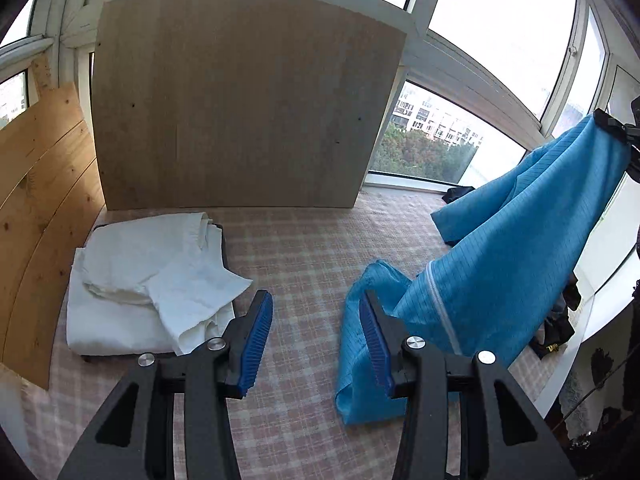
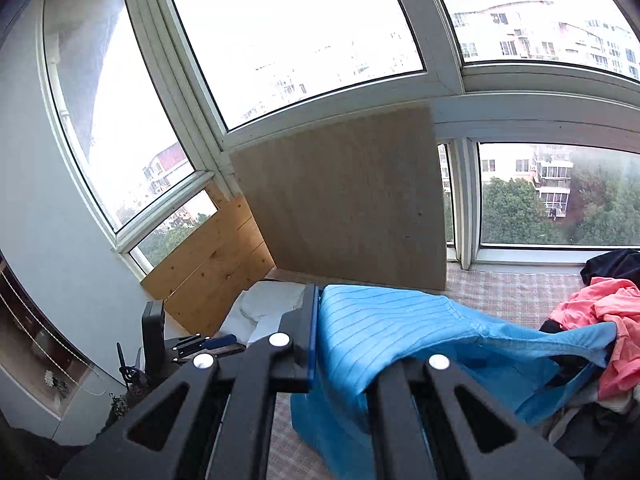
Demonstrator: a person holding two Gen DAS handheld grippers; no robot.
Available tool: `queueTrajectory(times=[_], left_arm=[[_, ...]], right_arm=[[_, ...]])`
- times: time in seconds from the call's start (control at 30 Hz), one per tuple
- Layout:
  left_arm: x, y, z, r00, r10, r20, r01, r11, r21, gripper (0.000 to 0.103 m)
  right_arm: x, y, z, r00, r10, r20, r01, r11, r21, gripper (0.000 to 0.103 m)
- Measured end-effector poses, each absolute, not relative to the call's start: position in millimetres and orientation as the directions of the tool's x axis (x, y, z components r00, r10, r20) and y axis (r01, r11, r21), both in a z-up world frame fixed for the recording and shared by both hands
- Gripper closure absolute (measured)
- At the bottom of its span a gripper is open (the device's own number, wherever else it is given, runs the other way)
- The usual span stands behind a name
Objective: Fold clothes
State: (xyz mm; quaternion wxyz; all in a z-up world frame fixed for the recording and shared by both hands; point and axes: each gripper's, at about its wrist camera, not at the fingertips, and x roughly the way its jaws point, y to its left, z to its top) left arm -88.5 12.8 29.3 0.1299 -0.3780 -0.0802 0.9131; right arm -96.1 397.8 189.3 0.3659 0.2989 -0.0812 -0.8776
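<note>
Left wrist view shows the blue garment (image 1: 500, 248) hanging from the right gripper (image 1: 612, 124), clamped on its upper edge, lower end trailing on the checked cloth (image 1: 304, 248); the left gripper (image 1: 316, 344) waits with fingers apart beside that trailing end; folded white clothes (image 1: 140, 280) lie left; judged step: lifting to spread; next, the left should grasp a free edge.

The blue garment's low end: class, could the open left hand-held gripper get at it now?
Probably yes: the left hand-held gripper is open, and the blue garment lies beside its right finger, nothing between.
</note>
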Motion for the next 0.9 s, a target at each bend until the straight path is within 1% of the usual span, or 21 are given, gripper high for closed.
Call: queueTrajectory(times=[0.03, 0.1, 0.17, 0.23, 0.27, 0.3, 0.4, 0.43, 0.5, 0.53, 0.6, 0.67, 0.73, 0.83, 0.87, 0.9], left_arm=[[-88.5, 12.1, 34.6, -0.686, 0.293, -0.666, -0.18, -0.955, -0.234, 0.06], [-90.6, 15.7, 40.5, -0.687, 0.286, -0.668, -0.193, -0.958, -0.211, 0.058], [-96.9, 27.7, 38.3, -0.67, 0.301, -0.678, -0.219, -0.953, -0.207, 0.057], [-106.4, 47.0, 30.4, -0.637, 0.332, -0.696, -0.257, -0.942, -0.214, 0.057], [-111.8, 60.4, 25.2, -0.616, 0.35, -0.706, -0.283, -0.934, -0.217, 0.057], [-116.2, 74.5, 21.1, -0.595, 0.369, -0.714, -0.31, -0.925, -0.22, 0.057], [-128.7, 115.6, 9.6, -0.531, 0.422, -0.735, -0.387, -0.892, -0.233, 0.057], [-130.2, 123.6, 9.4, -0.519, 0.439, -0.733, -0.405, -0.882, -0.241, 0.057], [-132.3, 137.1, 9.8, -0.5, 0.468, -0.729, -0.436, -0.863, -0.255, 0.057], [-130.5, 134.6, 13.2, -0.51, 0.462, -0.725, -0.436, -0.866, -0.246, 0.057], [-126.1, 127.5, 20.3, -0.532, 0.451, -0.717, -0.43, -0.873, -0.23, 0.057], [-115.0, 104.2, 28.8, -0.566, 0.426, -0.706, -0.393, -0.892, -0.223, 0.057], [-102.6, 71.7, 34.1, -0.61, 0.371, -0.7, -0.325, -0.923, -0.206, 0.057], [-76.5, 10.2, 41.1, -0.673, 0.262, -0.692, -0.192, -0.965, -0.179, 0.057], [-63.4, -12.4, 43.0, -0.691, 0.216, -0.69, -0.137, -0.976, -0.169, 0.057], [-50.3, -35.2, 44.7, -0.706, 0.169, -0.688, -0.081, -0.984, -0.159, 0.057]], right_arm=[[-82.4, 416.4, 193.3, -0.561, -0.698, -0.445, 0.591, -0.714, 0.375, 0.099], [-60.0, 465.4, 173.9, -0.577, -0.676, -0.458, 0.514, -0.737, 0.439, 0.1], [-40.4, 515.2, 129.9, -0.601, -0.586, -0.544, 0.352, -0.804, 0.479, 0.1], [-27.3, 556.4, 72.8, -0.582, -0.435, -0.687, 0.127, -0.883, 0.451, 0.1], [-21.0, 578.2, 39.8, -0.549, -0.373, -0.748, 0.006, -0.896, 0.443, 0.1], [-15.8, 594.5, 14.4, -0.521, -0.329, -0.787, -0.081, -0.899, 0.429, 0.1], [-4.5, 620.1, -30.7, -0.491, -0.256, -0.832, -0.205, -0.895, 0.397, 0.1], [-3.8, 622.8, -38.5, -0.488, -0.252, -0.836, -0.219, -0.891, 0.397, 0.1], [-13.6, 607.2, -31.7, -0.504, -0.305, -0.808, -0.163, -0.885, 0.436, 0.1], [-22.3, 586.7, -24.4, -0.505, -0.342, -0.792, -0.104, -0.887, 0.449, 0.1], [-36.2, 529.4, -13.2, -0.491, -0.402, -0.773, 0.036, -0.896, 0.443, 0.1], [-54.4, 462.4, -0.3, -0.446, -0.513, -0.734, 0.19, -0.855, 0.483, 0.1], [-60.7, 383.7, 5.4, -0.367, -0.606, -0.706, 0.344, -0.793, 0.503, 0.1], [-47.8, 255.2, 13.2, -0.263, -0.645, -0.717, 0.572, -0.703, 0.422, 0.099], [-38.0, 217.3, 14.4, -0.212, -0.671, -0.711, 0.635, -0.647, 0.421, 0.099], [-26.1, 184.8, 14.2, -0.117, -0.714, -0.69, 0.68, -0.564, 0.469, 0.099]])
